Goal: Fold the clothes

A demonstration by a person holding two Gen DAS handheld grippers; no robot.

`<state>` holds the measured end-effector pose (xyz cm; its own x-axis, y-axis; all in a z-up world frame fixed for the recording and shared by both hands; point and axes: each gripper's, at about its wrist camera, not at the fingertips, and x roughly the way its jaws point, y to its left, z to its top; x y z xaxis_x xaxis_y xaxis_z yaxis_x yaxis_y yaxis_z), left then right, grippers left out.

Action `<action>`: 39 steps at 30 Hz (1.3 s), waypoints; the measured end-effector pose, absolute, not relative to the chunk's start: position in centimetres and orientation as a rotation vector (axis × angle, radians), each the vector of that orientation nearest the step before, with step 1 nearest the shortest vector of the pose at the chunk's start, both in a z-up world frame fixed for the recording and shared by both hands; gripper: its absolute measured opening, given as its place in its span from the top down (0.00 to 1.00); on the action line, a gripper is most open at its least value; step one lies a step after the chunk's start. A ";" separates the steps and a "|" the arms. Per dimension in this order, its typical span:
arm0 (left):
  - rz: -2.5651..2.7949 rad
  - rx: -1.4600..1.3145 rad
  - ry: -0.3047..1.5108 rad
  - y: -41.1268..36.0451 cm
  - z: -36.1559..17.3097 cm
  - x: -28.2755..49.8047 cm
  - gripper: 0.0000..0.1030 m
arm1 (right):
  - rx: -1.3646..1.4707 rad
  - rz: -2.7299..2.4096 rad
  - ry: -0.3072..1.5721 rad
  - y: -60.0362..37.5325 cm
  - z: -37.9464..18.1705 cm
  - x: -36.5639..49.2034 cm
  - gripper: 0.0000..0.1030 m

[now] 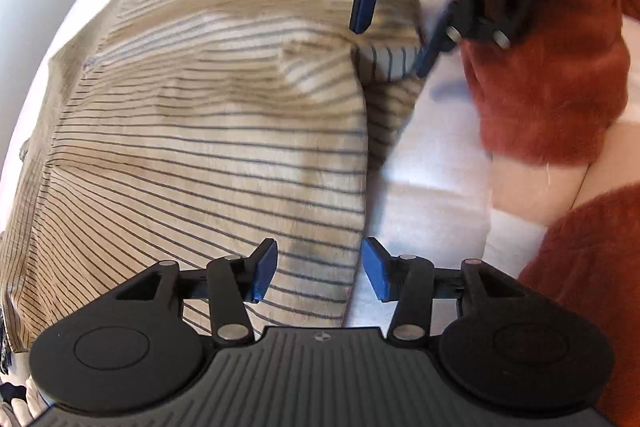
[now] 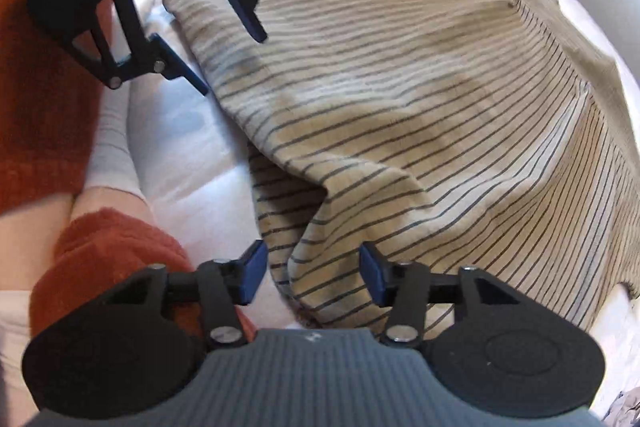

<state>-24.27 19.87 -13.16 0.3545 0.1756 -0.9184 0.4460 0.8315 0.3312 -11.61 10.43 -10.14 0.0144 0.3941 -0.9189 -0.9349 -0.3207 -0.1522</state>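
Observation:
A beige garment with thin dark stripes (image 1: 200,147) (image 2: 420,87) lies spread on a white bed sheet (image 1: 432,179), one layer folded over along its near edge. My left gripper (image 1: 320,275) is open and straddles that folded edge, with one pad over the cloth and one over the sheet. My right gripper (image 2: 313,275) is open too, and a bunched corner of the garment sits between its fingers without being pinched. Each gripper shows in the other's view, open above the garment's edge: the right gripper (image 1: 400,23) and the left gripper (image 2: 232,65).
A person's fuzzy rust-orange sleeve (image 1: 544,87) (image 2: 108,259) is close beside the grippers. A white sock (image 2: 112,139) and a bare leg lie on the sheet (image 2: 192,155). A pale wall or bed edge (image 1: 24,7) curves along the far side. Dark patterned cloth (image 2: 628,403) peeks in at a corner.

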 end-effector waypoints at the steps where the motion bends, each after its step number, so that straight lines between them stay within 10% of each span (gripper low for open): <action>1: -0.205 0.593 1.214 19.8 -13.2 -24.5 0.56 | -1.161 1.546 0.672 10.5 -10.1 -11.2 0.81; 7: -0.228 0.682 1.216 18.5 -13.9 -24.9 0.53 | -0.990 1.623 0.821 10.3 -9.7 -8.6 0.98; 13: -0.209 0.607 1.308 19.4 -14.5 -24.0 0.97 | -1.148 1.676 0.912 10.8 -11.3 -9.9 1.00; 21: -0.247 0.545 1.460 20.0 -15.8 -23.5 1.00 | -1.118 1.658 0.970 11.2 -11.3 -9.5 0.95; 24: -0.250 0.489 1.394 20.5 -14.2 -23.9 0.85 | -0.998 1.667 0.950 10.5 -9.9 -8.6 0.93; 28: -0.189 0.364 1.283 22.6 -11.2 -24.7 0.55 | -0.809 1.661 0.939 9.6 -7.9 -6.9 0.66; 39: 0.146 0.044 1.048 35.7 -4.8 -25.7 0.47 | -0.378 1.398 0.904 10.8 -4.0 -1.3 0.51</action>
